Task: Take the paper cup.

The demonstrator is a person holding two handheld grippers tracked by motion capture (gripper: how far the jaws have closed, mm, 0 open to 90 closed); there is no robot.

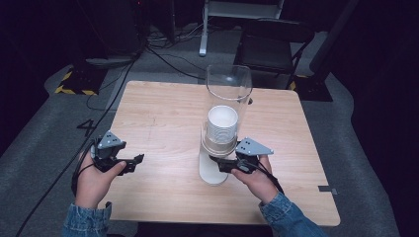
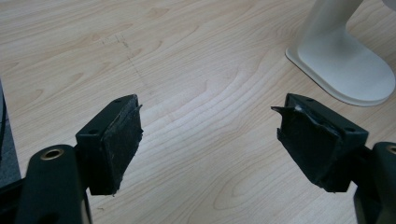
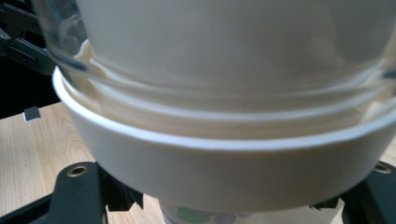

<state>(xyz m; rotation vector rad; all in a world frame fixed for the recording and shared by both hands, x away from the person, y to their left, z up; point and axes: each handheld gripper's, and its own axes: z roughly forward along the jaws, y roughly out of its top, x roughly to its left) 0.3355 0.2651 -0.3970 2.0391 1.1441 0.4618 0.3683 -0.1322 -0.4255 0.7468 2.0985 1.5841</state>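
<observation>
1. High view: the cup dispenser [image 1: 229, 89] stands upright on the tabletop [image 1: 163, 108] with its stack of cups [image 1: 222, 123] inside the clear tube. The right gripper [image 1: 216, 161] is tucked against its lower end. The left gripper [image 1: 138, 160] hovers well apart, so the right hand is plainly the nearer.
2. Left gripper view: the left gripper [image 2: 208, 135] has its jaws wide apart with nothing between them, and bare tabletop [image 2: 187, 60] lies beyond. The dispenser's white foot [image 2: 345, 70] lies ahead and off to the side of the jaws.
3. Right gripper view: the bottom cup [image 3: 243, 215] pokes down below the white collar [image 3: 210, 168], directly between the jaws of the right gripper [image 3: 233, 205]. They flank it closely, but I cannot tell whether the pads press on it. The cup's long axis runs upright, so the coming pull is probably straight down.
</observation>
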